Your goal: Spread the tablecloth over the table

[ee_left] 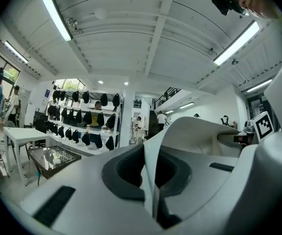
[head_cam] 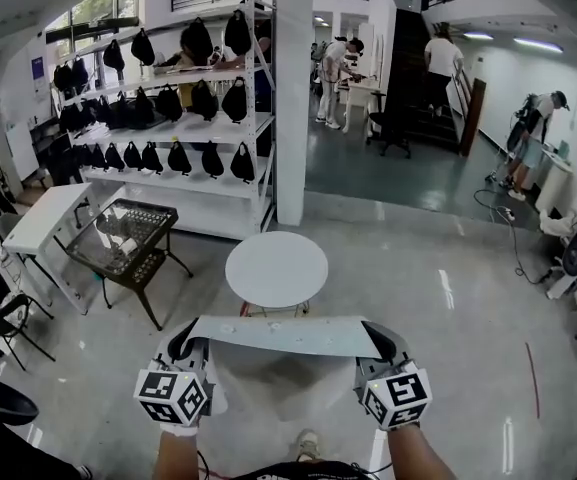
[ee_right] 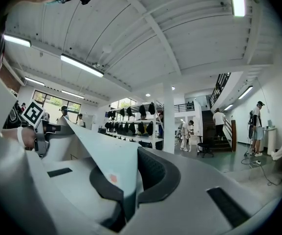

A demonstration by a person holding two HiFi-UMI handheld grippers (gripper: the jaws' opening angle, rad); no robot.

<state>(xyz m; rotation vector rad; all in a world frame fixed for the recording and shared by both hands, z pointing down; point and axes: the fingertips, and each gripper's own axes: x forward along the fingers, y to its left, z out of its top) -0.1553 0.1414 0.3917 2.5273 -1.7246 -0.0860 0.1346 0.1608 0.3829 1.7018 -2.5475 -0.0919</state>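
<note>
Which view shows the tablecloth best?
Head view: the tablecloth hangs stretched between left gripper and right gripper, short of the round table. Each gripper view shows only the edge pinched in its jaws.

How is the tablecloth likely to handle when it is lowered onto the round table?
Probably floppy and light: the tablecloth folds sharply where the left gripper and right gripper pinch it, and looks flat only because it is stretched between them. Once slackened it would likely sag and drape over the round table.
</note>
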